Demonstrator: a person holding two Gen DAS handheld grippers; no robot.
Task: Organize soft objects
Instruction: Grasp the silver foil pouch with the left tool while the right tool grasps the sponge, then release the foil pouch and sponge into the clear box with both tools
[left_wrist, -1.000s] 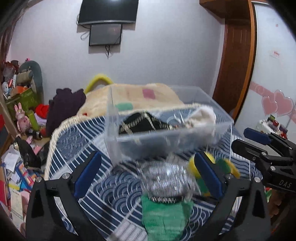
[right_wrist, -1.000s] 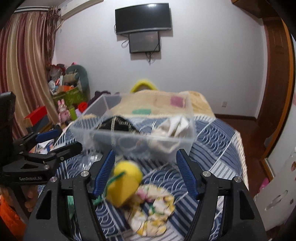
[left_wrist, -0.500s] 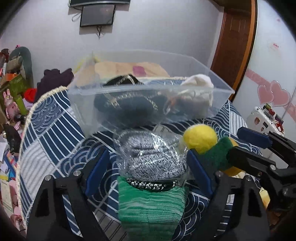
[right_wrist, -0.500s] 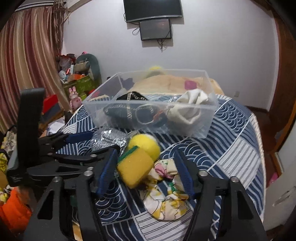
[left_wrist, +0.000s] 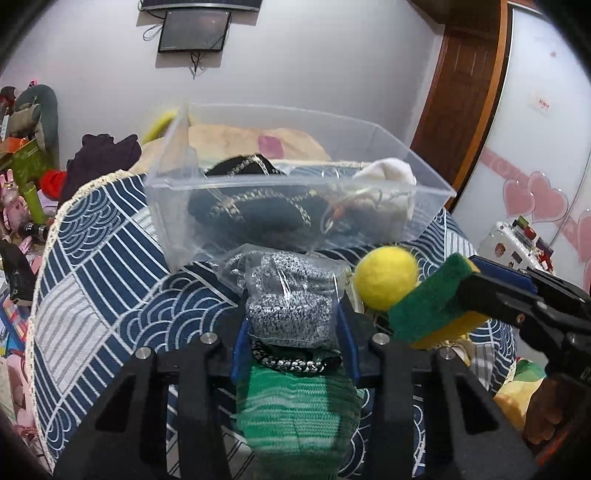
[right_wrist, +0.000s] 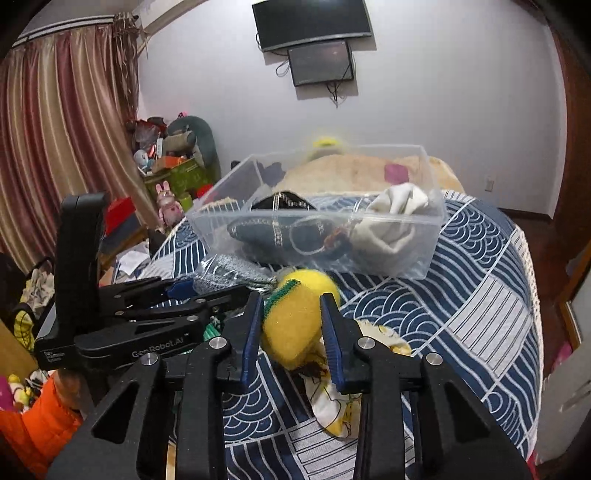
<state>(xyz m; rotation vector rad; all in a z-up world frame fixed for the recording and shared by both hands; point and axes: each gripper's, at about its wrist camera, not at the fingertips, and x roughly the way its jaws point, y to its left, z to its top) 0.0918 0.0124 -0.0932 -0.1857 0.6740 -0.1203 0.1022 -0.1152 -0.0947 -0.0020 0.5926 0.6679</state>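
The left gripper (left_wrist: 293, 343) clamps the bagged grey knit (left_wrist: 291, 295), and the right gripper (right_wrist: 291, 332) clamps the yellow-green sponge (right_wrist: 291, 328) — both just before the clear bin (left_wrist: 295, 199) on the bed (right_wrist: 461, 295).

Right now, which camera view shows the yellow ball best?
The left wrist view: the yellow ball shows whole and round, beside the sponge. In the right wrist view only its top shows, behind the sponge held by the right tool.

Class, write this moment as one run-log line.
left gripper: shut on bagged grey knit | right gripper: shut on sponge | yellow ball: on bed | bin: ahead
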